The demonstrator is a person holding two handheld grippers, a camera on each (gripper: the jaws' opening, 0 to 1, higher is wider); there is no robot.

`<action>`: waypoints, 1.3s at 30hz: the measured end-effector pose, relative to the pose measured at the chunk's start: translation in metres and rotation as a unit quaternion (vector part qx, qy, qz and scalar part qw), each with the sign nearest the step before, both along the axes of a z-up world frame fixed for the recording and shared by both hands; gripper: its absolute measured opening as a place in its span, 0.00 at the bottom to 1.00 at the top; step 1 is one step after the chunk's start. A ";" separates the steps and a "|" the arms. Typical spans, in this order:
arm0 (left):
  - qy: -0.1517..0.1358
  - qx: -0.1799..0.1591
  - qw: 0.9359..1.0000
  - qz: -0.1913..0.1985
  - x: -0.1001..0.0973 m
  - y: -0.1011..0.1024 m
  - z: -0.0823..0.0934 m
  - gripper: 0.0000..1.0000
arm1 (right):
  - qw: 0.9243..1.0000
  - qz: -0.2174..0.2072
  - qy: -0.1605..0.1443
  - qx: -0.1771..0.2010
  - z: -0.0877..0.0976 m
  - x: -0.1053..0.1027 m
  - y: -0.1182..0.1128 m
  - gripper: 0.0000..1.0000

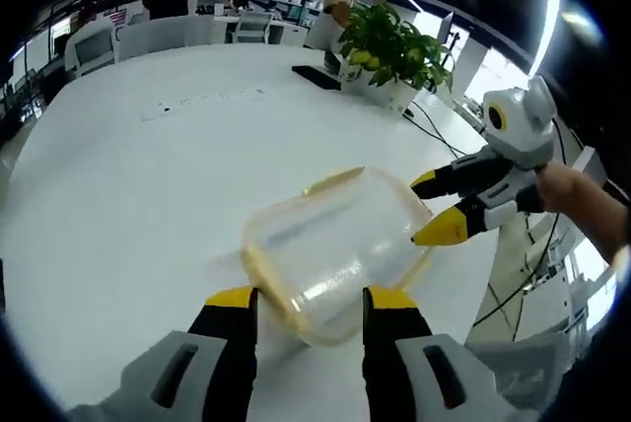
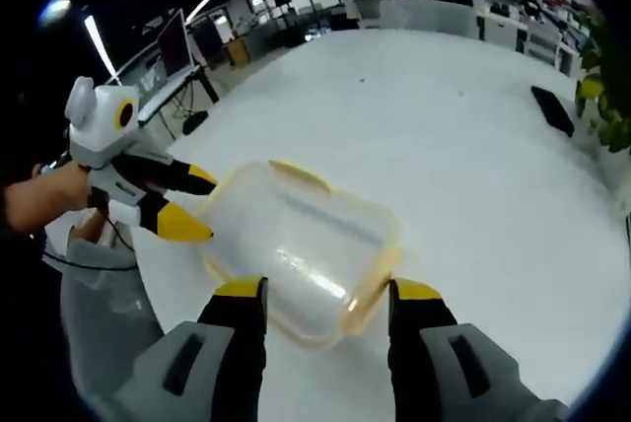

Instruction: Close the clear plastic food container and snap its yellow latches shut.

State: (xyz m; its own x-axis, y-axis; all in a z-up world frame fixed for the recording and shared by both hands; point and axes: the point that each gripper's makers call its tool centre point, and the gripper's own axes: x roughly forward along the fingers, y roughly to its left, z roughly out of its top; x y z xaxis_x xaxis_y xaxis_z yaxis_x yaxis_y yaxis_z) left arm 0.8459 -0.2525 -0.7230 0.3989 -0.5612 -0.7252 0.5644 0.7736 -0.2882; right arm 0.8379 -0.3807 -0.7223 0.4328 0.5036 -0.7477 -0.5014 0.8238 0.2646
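We found an open-plan office with strip lights overhead, desks and chairs at the far end, and a few seated people in the distance. A broad white table occupied most of both views and served as the work surface. Toward its far edge stood a potted plant in a white planter, with a dark flat object (possibly a phone; we could not confirm) lying just beside it on the tabletop.

The clear plastic food container rested on the table near its edge, between the two grippers. Its lid appeared to be seated on top, with yellow trim showing along the rim; the image was blurred, and we could not tell whether the latches were snapped down.

In the left gripper view, the left gripper had its yellow-tipped jaws spread apart, one on either side of the container's near corner, grasping nothing. The right gripper entered that view from the right, its jaws also parted, with one tip at or just beside the container's side edge; a hand held it.

In the right gripper view, the right gripper stood released with the container's near end between its jaws, and the left gripper approached the container's opposite side.
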 end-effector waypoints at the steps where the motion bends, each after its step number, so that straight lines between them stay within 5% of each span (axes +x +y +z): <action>1: 0.000 -0.001 1.000 0.001 0.000 -0.001 0.000 0.37 | 1.000 -0.003 -0.001 0.002 0.000 0.000 0.000 0.46; 9: 0.009 -0.008 1.000 0.003 0.000 -0.002 -0.001 0.36 | 0.999 -0.031 0.016 0.023 -0.004 0.003 0.003 0.46; 11: 0.037 -0.020 0.999 0.022 -0.004 -0.001 -0.004 0.35 | 0.999 -0.030 0.015 0.020 -0.005 0.001 0.003 0.46; 13: 0.032 -0.025 0.999 0.012 -0.002 0.001 -0.008 0.35 | 0.999 -0.028 0.018 0.041 -0.004 -0.001 0.009 0.44; 39: 0.032 -0.016 0.999 0.002 -0.003 0.010 -0.004 0.35 | 0.998 -0.053 0.032 0.029 -0.005 -0.008 0.021 0.45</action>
